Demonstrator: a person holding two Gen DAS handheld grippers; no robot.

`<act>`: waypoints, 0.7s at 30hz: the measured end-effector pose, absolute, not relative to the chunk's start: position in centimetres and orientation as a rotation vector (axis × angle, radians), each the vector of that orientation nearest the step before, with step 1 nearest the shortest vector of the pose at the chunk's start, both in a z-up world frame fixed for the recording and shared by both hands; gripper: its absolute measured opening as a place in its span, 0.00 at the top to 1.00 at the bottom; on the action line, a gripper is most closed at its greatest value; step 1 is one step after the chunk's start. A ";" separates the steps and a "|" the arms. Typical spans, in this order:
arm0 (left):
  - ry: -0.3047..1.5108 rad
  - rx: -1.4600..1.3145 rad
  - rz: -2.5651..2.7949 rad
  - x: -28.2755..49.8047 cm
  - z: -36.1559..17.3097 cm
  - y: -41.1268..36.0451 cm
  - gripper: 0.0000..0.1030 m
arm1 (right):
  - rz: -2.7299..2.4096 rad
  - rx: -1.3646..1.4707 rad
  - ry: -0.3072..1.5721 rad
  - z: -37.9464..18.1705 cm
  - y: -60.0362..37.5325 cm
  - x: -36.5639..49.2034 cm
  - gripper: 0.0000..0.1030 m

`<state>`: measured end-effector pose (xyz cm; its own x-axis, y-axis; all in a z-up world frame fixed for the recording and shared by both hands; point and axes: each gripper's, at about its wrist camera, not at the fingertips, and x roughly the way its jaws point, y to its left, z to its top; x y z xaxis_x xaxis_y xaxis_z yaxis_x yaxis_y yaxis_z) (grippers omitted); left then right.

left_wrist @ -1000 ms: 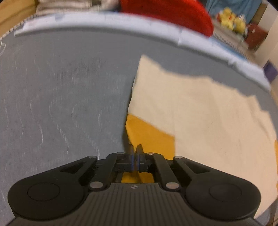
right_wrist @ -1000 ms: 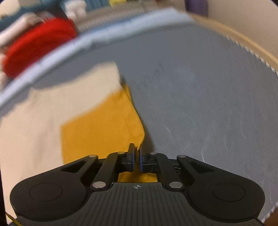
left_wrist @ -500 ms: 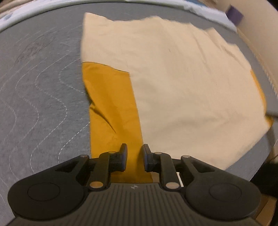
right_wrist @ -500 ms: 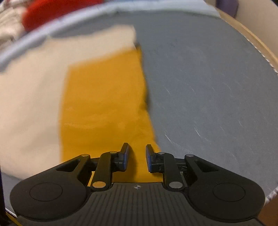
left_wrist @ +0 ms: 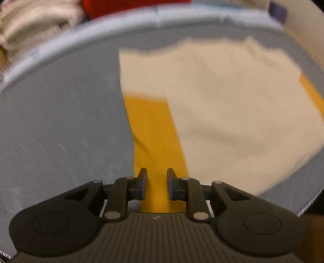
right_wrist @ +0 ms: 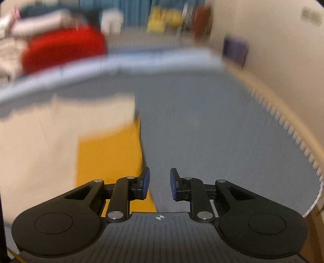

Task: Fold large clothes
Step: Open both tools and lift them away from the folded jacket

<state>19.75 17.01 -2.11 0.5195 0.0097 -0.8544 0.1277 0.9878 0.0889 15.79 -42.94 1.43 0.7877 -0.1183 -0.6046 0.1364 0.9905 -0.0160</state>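
Observation:
A large cream and mustard-yellow garment lies flat and partly folded on the grey mattress. Its yellow strip runs along the left edge. My left gripper hovers above that strip, jaws apart with nothing between them. In the right wrist view the same garment fills the left side, with its yellow part near the mattress. My right gripper hangs over the garment's right edge, its jaws opening and holding nothing. Both views are blurred by motion.
A red bundle and pale folded fabrics lie beyond the mattress's light-blue far border. A cream wall with a purple object stands at the right. Colourful clutter sits far back.
Both grippers were shut on the yellow edge and have let it go. Both have lifted and drawn back from the cloth, which now lies flat.

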 end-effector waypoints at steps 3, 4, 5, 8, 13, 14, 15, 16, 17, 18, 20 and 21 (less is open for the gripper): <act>0.895 0.085 -0.046 17.9 1.9 16.2 0.74 | -0.111 0.093 0.476 6.0 -42.0 12.2 0.71; 0.861 0.062 -0.047 17.0 3.1 15.8 0.67 | -0.101 0.118 0.424 7.2 -41.5 10.8 0.64; 0.824 0.040 -0.048 15.7 3.9 15.0 0.54 | -0.090 0.138 0.381 8.0 -41.2 9.7 0.56; 0.731 -0.019 -0.061 12.7 5.2 12.6 0.29 | -0.062 0.181 0.316 8.2 -39.2 7.1 0.49; 0.655 0.060 -0.068 7.0 1.6 7.2 0.29 | -0.050 0.174 0.321 3.9 -35.9 3.4 0.47; 0.695 0.102 -0.056 6.7 0.4 6.4 0.32 | -0.066 0.146 0.366 3.2 -35.1 3.1 0.47; 0.736 0.121 -0.038 6.9 -0.9 6.2 0.35 | -0.078 0.122 0.401 2.9 -34.6 3.2 0.47; 0.748 0.106 -0.025 6.9 -1.2 5.9 0.36 | -0.064 0.120 0.380 3.0 -34.5 2.9 0.47; 0.740 0.079 -0.026 6.9 -1.3 6.0 0.36 | -0.051 0.111 0.364 3.1 -34.2 2.7 0.47; 0.732 0.064 -0.029 6.9 -1.2 6.0 0.36 | -0.045 0.087 0.358 3.0 -34.0 2.8 0.47; 0.728 0.066 -0.014 7.6 -1.7 6.6 0.36 | -0.053 0.056 0.376 2.4 -34.0 3.4 0.47; 0.736 0.058 -0.005 7.8 -1.9 7.1 0.36 | -0.057 0.059 0.396 2.1 -34.0 3.6 0.47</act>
<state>7.79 7.12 -1.88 0.7415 0.0158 -0.6708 0.0250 0.9984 0.0512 3.59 -34.01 2.12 0.9211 -0.0435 -0.3870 0.0665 0.9967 0.0464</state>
